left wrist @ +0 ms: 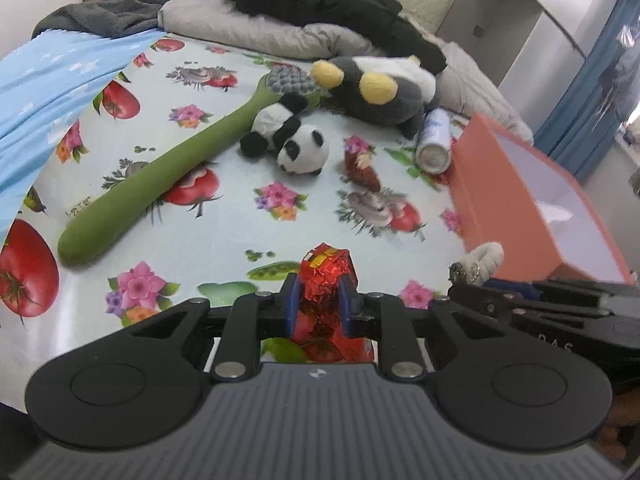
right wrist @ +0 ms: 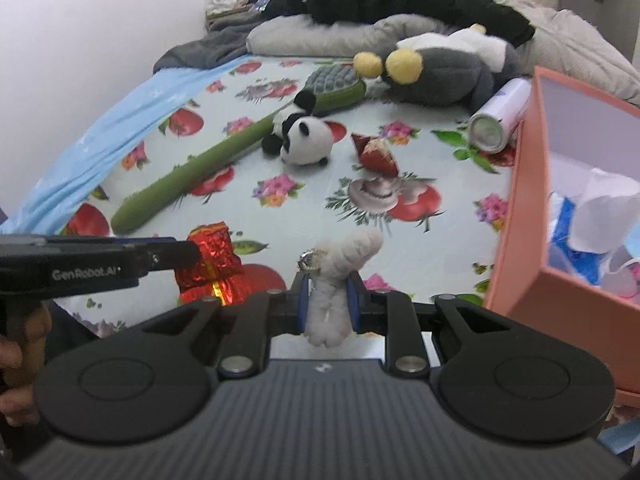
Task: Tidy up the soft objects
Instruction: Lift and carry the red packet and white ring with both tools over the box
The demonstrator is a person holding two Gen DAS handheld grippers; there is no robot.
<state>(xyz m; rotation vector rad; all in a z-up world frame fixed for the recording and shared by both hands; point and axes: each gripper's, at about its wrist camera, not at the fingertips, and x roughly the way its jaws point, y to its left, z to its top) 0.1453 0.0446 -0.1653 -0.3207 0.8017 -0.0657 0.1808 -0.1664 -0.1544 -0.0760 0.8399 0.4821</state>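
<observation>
A crinkly red foil packet [left wrist: 326,280] is pinched in the left gripper [left wrist: 320,304] and a squashy white plush [right wrist: 340,276] in the right gripper [right wrist: 328,300] — both above the bed's near edge, seemingly light, best gripped mid-body.

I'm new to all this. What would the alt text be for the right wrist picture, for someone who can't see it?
The right hand-held gripper is shut on a white fluffy toy above a fruit-print bedsheet. To its left, the left hand-held gripper grips a red foil packet. Beyond lie a panda plush and a green back scrubber; an orange box stands right.
</observation>
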